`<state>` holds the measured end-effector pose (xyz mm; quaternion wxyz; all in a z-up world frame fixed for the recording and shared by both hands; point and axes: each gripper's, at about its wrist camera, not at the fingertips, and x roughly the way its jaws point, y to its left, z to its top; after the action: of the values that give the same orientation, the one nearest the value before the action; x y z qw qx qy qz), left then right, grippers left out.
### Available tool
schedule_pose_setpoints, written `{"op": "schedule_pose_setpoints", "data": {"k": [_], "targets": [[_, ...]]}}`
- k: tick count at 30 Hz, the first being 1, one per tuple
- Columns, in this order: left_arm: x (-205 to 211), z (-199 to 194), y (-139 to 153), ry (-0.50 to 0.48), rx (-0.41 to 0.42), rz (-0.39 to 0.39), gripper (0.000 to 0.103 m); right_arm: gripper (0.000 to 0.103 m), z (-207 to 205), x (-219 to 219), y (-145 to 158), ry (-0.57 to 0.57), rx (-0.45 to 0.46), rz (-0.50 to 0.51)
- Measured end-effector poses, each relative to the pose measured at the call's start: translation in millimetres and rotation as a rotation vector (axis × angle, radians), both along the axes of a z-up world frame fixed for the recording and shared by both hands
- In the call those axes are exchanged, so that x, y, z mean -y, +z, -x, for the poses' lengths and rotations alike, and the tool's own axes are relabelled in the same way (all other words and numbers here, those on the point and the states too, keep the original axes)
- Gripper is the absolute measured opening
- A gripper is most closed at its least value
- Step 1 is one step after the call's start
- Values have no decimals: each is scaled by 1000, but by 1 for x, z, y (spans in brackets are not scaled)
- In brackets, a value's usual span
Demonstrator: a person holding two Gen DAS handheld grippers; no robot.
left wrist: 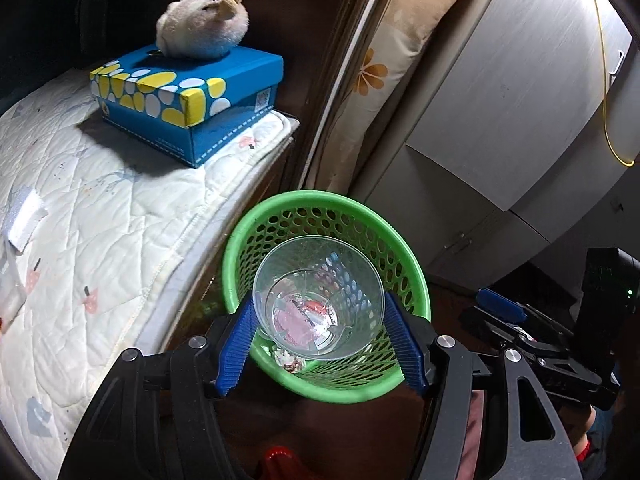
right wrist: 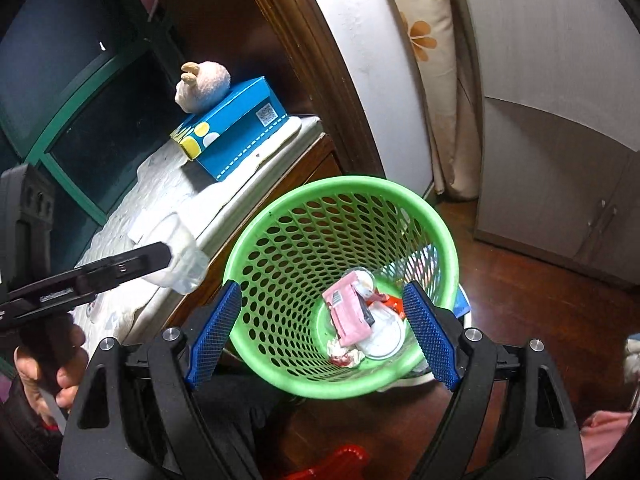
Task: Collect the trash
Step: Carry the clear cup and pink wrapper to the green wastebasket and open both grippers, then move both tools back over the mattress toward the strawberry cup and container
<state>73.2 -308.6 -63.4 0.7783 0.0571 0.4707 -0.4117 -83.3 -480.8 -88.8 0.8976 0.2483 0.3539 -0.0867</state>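
Left wrist view: left gripper [left wrist: 320, 330] clamped on a clear plastic cup [left wrist: 318, 300], blue pads pressing both sides, cup mouth toward the camera, held over the green basket [left wrist: 412, 280].
Right wrist view: right gripper [right wrist: 322, 332] spread wide with nothing between the pads, poised above the same green basket [right wrist: 448, 240].
Cup seen from the right: pale and blurred at the tip of the left gripper [right wrist: 176, 260], over the edge of the quilted mattress [right wrist: 120, 320] and just beside the basket rim; whether already over the opening, cannot tell.
Trash already in: pink wrapper [right wrist: 350, 314], red scrap, crumpled paper, a clear lid on the basket floor.
Step in hand: dropping the cup into the basket.
Doing it well: centre the cup over the opening, lower slightly, tip mouth down, then release fully; keep the right gripper out of the drop path.
Risk: light cup bouncing off the rim onto the wooden floor.
Writing: QR code on the blue tissue box [left wrist: 224, 108] under the plush toy [left wrist: 204, 28]; fine print too small to read; no brand legible.
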Motion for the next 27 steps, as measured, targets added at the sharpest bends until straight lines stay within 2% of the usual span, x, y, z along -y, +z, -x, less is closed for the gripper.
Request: {"op": "schedule_pose_setpoints", "data": {"k": [8, 9, 10, 15, 21, 27], "targets": [[27, 1, -19, -42, -51, -15, 63, 82, 15, 3, -7, -28, 1, -28], [28, -1, -21, -45, -63, -13, 72, 82, 17, 4, -7, -33, 3, -34], [28, -2, -22, -40, -71, -10, 76, 82, 18, 6, -7, -37, 3, -38], [24, -1, -22, -42, -77, 13, 78, 82, 22, 8, -4, -50, 12, -39], [-3, -2, -13, -2, -61, 35, 78, 82, 20, 1, 0, -30, 27, -52], [-47, -6, 0, 72, 11, 15, 78, 82, 8, -22, 8, 32, 37, -39]]}}
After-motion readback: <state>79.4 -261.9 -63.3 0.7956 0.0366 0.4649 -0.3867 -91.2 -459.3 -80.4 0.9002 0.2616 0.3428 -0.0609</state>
